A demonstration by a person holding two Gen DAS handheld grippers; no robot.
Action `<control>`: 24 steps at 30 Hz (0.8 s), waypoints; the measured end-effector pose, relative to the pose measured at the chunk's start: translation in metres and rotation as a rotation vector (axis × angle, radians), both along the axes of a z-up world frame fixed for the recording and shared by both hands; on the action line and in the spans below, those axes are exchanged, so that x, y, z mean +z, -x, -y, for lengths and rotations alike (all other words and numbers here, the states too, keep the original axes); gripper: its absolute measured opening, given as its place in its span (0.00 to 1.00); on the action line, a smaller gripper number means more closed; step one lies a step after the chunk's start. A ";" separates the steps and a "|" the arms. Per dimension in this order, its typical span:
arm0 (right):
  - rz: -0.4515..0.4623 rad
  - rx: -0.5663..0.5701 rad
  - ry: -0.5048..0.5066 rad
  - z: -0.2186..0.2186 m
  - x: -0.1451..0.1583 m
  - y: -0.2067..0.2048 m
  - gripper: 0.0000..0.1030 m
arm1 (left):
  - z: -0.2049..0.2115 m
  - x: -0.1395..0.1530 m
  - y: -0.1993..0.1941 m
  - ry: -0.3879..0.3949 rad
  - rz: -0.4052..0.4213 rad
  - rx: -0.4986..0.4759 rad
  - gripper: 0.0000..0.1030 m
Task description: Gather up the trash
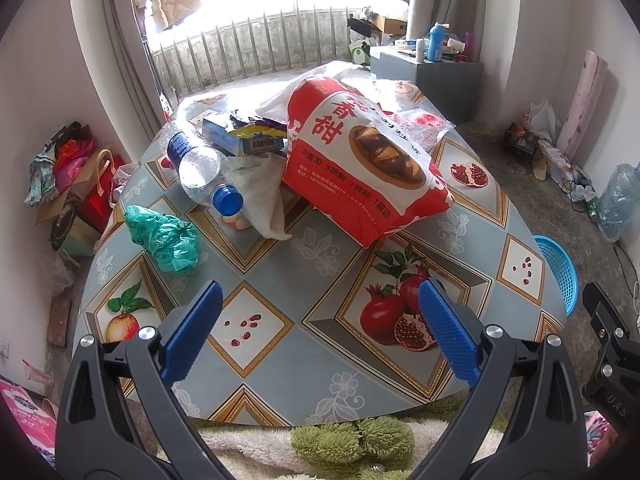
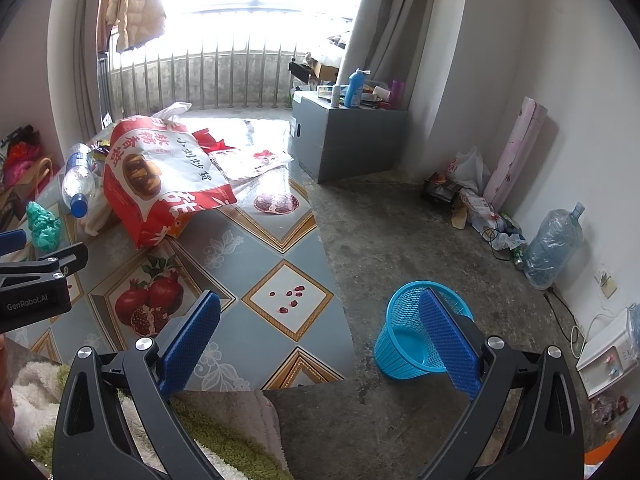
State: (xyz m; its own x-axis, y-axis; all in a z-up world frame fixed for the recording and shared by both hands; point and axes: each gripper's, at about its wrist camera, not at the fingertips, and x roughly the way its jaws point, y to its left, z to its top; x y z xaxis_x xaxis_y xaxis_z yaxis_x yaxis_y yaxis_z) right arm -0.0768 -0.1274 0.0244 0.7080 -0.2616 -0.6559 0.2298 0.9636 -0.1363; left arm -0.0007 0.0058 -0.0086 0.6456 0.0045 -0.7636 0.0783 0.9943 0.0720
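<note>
One low surface (image 1: 328, 264), covered with a cloth printed with fruit, carries all the trash at its far side. The biggest piece is one red and white paper bag (image 1: 360, 160), lying tilted on its side; I cannot tell what is inside it. To its left lies one clear plastic bottle (image 1: 196, 164) with a blue cap, on its side across one white cloth bag (image 1: 260, 196). Behind the bottle there is one small blue and white box (image 1: 240, 138) with some yellow wrappers on it. One crumpled green plastic bag (image 1: 164, 238) lies alone near the left edge, apart from the pile. One clear plastic wrapper (image 1: 420, 124) with red print lies behind the red bag.

On the floor, just beside the right edge of the surface, stands one blue mesh basket (image 2: 416, 332); it is upright and nothing is seen in it.

There are two tools. The left tool (image 1: 320, 332) hangs above the near part of the surface with its fingers wide apart and holds nothing. The right tool (image 2: 320, 340) is also wide and holds nothing, above the edge of the surface and the basket
</note>
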 end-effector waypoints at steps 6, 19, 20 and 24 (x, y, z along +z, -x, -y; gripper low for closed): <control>-0.002 0.000 -0.004 0.000 0.000 0.000 0.94 | 0.000 0.000 0.000 -0.001 0.001 0.000 0.91; -0.001 0.001 -0.003 0.001 0.000 0.000 0.94 | 0.000 -0.002 -0.001 -0.002 -0.002 0.000 0.91; -0.001 0.000 -0.004 0.001 0.000 0.000 0.94 | -0.001 -0.003 -0.001 -0.002 -0.003 -0.001 0.91; 0.000 -0.004 -0.022 0.004 -0.001 0.000 0.94 | -0.007 -0.006 0.001 0.003 -0.004 -0.003 0.91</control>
